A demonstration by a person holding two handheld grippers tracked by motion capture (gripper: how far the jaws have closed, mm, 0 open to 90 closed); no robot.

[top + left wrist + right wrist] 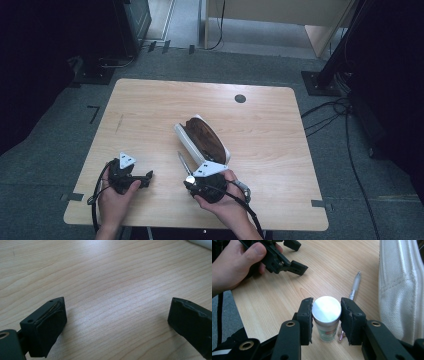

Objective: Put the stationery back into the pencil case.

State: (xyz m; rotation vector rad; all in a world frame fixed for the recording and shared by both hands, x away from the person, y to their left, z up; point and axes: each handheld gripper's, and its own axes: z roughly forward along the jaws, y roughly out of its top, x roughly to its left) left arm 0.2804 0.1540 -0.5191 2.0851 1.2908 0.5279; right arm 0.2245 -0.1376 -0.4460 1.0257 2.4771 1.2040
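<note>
Small silver-capped bottle [326,315] clamped between the right gripper's [326,318] two black jaws, low centre of the right gripper view.

Seen cap-on, pads pressed against both sides just under the cap, green-and-white label below. One bottle. Just past it, one clear pen [354,289] lying on the wooden table [332,262], running up toward the centre right of the frame, its near end hidden behind the right jaw. Right of that, one white canvas pouch [398,290] along the right edge; in the high view, open at the middle of the table, dark brown inside [204,139]. Left gripper [292,257] at upper left of the right gripper view, held in a hand [234,265], jaws spread wide with nothing between, bare wood under them in its own view. Two grippers, two hands, both at the table's near edge in the high view.
</note>
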